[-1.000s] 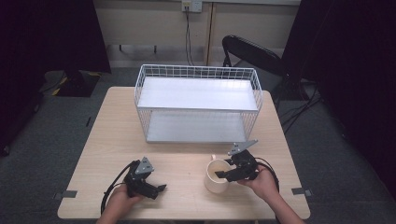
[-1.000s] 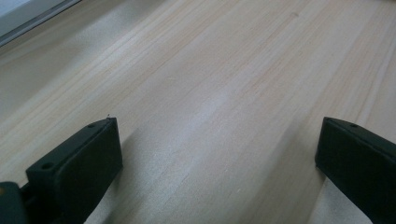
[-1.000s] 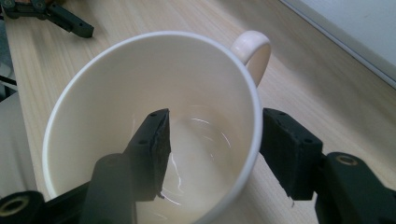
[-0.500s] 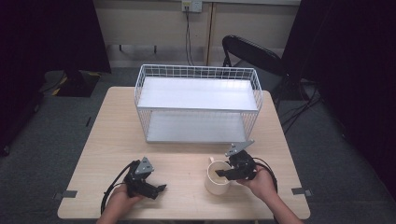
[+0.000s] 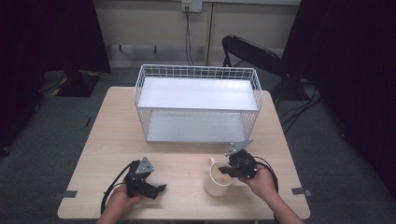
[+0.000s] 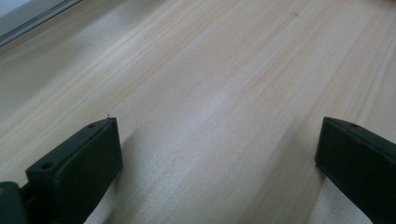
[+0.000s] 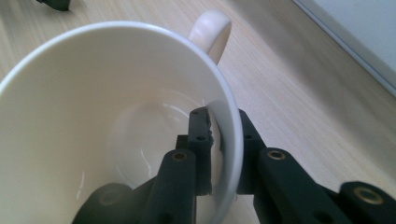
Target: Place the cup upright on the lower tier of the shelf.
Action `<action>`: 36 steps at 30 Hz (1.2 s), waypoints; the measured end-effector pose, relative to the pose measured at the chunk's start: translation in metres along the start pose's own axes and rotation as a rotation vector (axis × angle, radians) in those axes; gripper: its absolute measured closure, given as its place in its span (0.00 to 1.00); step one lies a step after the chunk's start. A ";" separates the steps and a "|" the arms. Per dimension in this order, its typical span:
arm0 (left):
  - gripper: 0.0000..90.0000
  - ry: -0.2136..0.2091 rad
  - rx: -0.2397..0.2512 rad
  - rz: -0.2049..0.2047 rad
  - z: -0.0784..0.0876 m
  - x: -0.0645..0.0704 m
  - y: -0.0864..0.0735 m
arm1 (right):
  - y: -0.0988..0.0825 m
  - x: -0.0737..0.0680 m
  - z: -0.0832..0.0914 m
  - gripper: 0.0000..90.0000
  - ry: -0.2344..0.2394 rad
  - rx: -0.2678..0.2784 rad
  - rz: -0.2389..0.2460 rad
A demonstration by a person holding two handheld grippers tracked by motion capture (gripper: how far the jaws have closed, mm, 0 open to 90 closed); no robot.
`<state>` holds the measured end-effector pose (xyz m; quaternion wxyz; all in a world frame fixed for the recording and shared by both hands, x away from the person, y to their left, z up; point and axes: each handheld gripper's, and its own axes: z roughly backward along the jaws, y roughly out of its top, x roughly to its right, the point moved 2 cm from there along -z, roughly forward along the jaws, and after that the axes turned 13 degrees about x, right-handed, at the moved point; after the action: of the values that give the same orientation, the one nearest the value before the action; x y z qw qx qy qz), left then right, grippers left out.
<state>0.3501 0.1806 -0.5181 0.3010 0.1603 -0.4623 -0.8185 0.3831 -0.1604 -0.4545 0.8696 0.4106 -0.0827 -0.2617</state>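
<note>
Right gripper (image 7: 223,140) has just closed its jaws on the wall of the mug (image 5: 218,179), near-right on table (image 5: 107,140), in front of wire rack (image 5: 198,107). Left gripper (image 5: 156,189) wide open, holding nothing. Risk: thin rim grip w/ smooth glaze; mug may pivot or slip if lifted.

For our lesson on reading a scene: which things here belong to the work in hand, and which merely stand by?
In the work:
- white mug, its wall pinched at the rim
- right gripper, jaws just closed on it

Standing by:
- left gripper, open over bare table
- white wire shelf rack
- black folding chair
</note>
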 end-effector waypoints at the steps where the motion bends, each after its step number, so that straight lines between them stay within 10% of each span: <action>1: 0.00 0.000 0.000 0.000 0.000 0.000 0.000 | 0.000 0.001 0.001 0.92 -0.001 0.002 -0.005; 36: 0.00 0.000 0.000 0.000 0.000 0.000 0.000 | 0.017 0.029 -0.003 0.93 -0.178 0.142 -0.126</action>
<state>0.3501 0.1806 -0.5181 0.3010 0.1603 -0.4624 -0.8185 0.4155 -0.1646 -0.4458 0.8093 0.4507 -0.1522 -0.3445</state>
